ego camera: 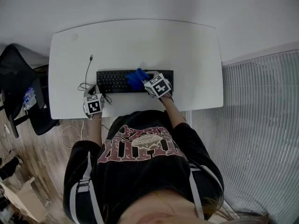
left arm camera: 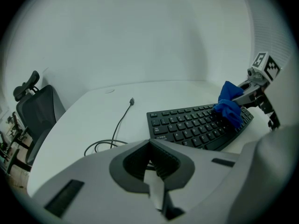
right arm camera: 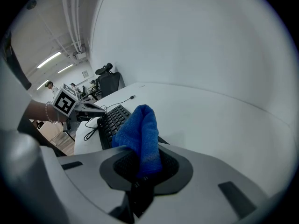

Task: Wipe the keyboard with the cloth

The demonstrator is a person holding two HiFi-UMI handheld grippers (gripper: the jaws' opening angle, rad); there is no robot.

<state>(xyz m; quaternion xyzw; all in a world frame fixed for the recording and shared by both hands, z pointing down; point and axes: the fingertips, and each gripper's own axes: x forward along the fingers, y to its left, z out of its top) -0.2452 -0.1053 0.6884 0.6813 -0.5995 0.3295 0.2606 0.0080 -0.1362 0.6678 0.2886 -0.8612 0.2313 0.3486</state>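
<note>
Bunched blue cloth (ego camera: 136,78) pinched in right hand-held gripper (right arm camera: 140,163) atop black keyboard (ego camera: 112,81); left hand-held gripper (left arm camera: 152,158) pressed together, empty.

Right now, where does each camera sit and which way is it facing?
Head view: on the person's head, looking steeply down on the table, keyboard, left gripper, right gripper and the person's sweatshirt.
Left gripper view: on the left gripper, jaws together, facing forward-right across the keyboard to the right gripper.
Right gripper view: on the right gripper, shut on the cloth, facing left along the keyboard to the left gripper and the hand holding it.
Shared: both gripper views show keyboard, cable and office chair.
</note>
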